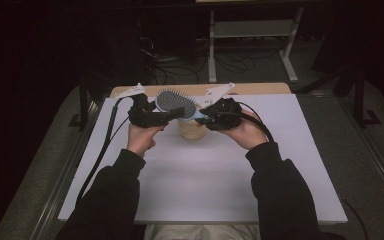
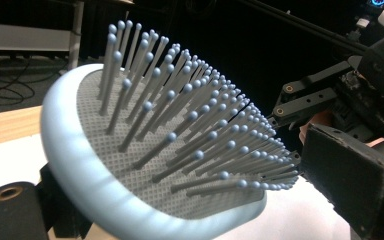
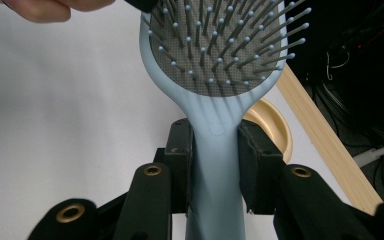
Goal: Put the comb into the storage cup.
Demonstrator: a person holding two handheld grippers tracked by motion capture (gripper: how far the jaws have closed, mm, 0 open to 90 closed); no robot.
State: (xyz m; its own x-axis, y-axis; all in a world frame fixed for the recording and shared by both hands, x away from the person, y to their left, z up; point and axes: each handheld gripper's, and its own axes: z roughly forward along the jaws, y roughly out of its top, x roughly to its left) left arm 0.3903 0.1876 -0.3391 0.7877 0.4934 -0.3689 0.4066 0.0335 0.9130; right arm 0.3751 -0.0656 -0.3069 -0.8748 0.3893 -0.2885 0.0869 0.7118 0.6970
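Light-blue hairbrush (image 1: 176, 102) held in the air just above the tan cup (image 1: 192, 128) on the white desk (image 1: 200, 175), bristles up. Handle clamped between the jaws of the right tongs (image 3: 215, 165). Left tongs (image 1: 172, 113) closed on the brush head's rim at the opposite side from the handle.

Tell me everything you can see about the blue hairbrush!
The hairbrush is pale blue, plastic-looking, with an oval head, a grey dotted cushion and many thin grey bristles tipped with little blue balls. Bristles face up. It is held in the air above a tan cup on the white table. The right gripper clamps its handle between two black jaws; the left gripper holds the head's edge.
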